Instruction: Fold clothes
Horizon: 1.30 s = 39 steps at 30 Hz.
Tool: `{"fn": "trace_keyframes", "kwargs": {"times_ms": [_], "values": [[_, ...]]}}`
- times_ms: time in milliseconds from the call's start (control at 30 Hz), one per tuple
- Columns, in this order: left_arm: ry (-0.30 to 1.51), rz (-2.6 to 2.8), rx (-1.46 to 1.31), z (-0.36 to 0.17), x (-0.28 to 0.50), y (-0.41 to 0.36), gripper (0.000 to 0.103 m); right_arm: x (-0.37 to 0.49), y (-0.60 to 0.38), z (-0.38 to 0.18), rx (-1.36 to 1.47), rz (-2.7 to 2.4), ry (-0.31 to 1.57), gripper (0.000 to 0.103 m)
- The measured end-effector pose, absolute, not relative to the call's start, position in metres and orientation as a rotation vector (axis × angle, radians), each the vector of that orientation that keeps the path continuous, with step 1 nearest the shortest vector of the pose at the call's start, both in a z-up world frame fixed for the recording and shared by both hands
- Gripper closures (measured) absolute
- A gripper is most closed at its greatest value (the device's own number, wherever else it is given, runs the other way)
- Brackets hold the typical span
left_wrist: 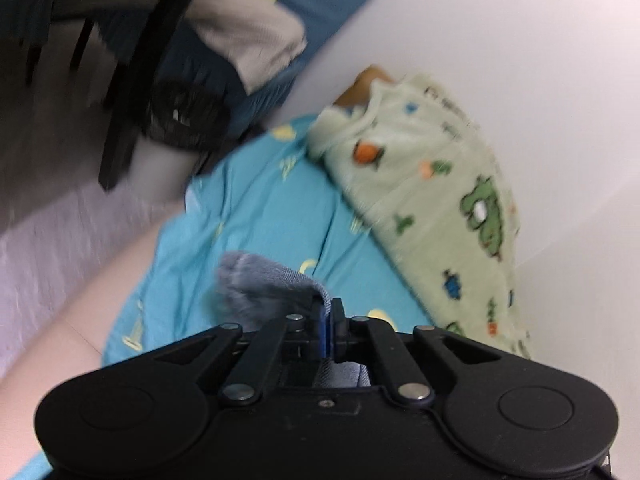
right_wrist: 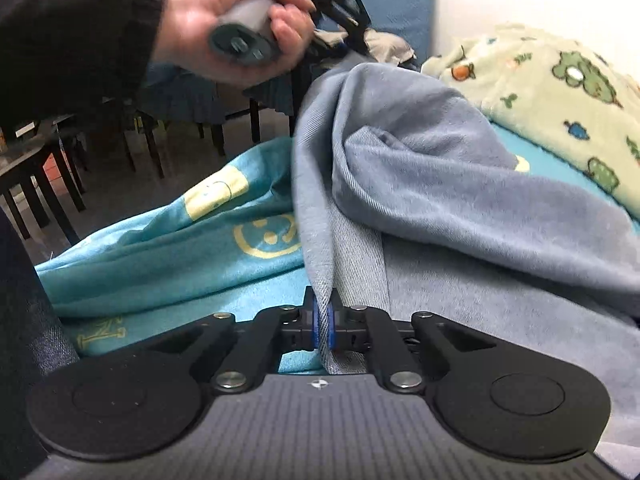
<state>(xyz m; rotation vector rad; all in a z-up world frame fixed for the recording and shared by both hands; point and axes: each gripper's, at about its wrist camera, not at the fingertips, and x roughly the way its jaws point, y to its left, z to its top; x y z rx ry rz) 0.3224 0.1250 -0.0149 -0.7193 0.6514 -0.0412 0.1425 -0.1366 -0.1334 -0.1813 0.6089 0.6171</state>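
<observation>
Both grippers are clamped on one garment (right_wrist: 440, 168): your right gripper (right_wrist: 322, 326) pinches a denim-like hem between its blue pads, and your left gripper (left_wrist: 327, 330) bites another edge, fingers together on the cloth. From the right gripper the fabric runs up and away to the left one, held high in your hand (right_wrist: 236, 28). It is grey-blue, fleecy inside, twill outside, draped over a turquoise sheet (right_wrist: 168, 256) beside a green frog-print blanket (left_wrist: 440, 200).

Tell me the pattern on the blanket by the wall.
Pale green fleece blanket printed with green cartoon frogs; clearest in the right wrist view.
</observation>
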Motion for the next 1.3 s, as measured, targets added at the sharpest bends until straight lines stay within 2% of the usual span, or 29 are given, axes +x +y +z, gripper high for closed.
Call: {"fn": "trace_keyframes", "kwargs": {"times_ms": [167,300,533,833,933,1000,1033,1167,1300], "values": [[0.604,-0.016,-0.717,0.02,0.272,0.15,0.102,0.134,-0.136,-0.12,-0.187,0.595,0.536,0.099],[0.591,0.06,-0.75,0.02,0.234,0.182,0.102,0.128,-0.137,-0.113,-0.198,0.593,0.495,0.099],[0.655,0.201,-0.921,-0.029,0.169,0.247,0.102,0.121,-0.135,-0.113,-0.3,0.651,0.508,0.099],[0.745,0.256,-1.265,-0.097,0.154,0.293,0.099,0.121,-0.123,-0.13,-0.383,0.7,0.613,0.099],[0.76,0.273,-1.328,-0.113,0.158,0.301,0.095,0.123,-0.121,-0.132,-0.377,0.7,0.625,0.099],[0.773,0.296,-1.365,-0.124,0.16,0.305,0.087,0.124,-0.121,-0.133,-0.373,0.699,0.633,0.099],[0.775,0.304,-1.39,-0.13,0.16,0.307,0.086,0.125,-0.12,-0.134,-0.371,0.699,0.637,0.099],[0.756,0.317,-1.515,-0.15,0.162,0.316,0.065,0.128,-0.118,-0.137,-0.363,0.698,0.653,0.099],[0.801,0.321,-1.482,-0.163,0.181,0.319,0.065,0.131,-0.117,-0.139,-0.353,0.7,0.664,0.099]]}}
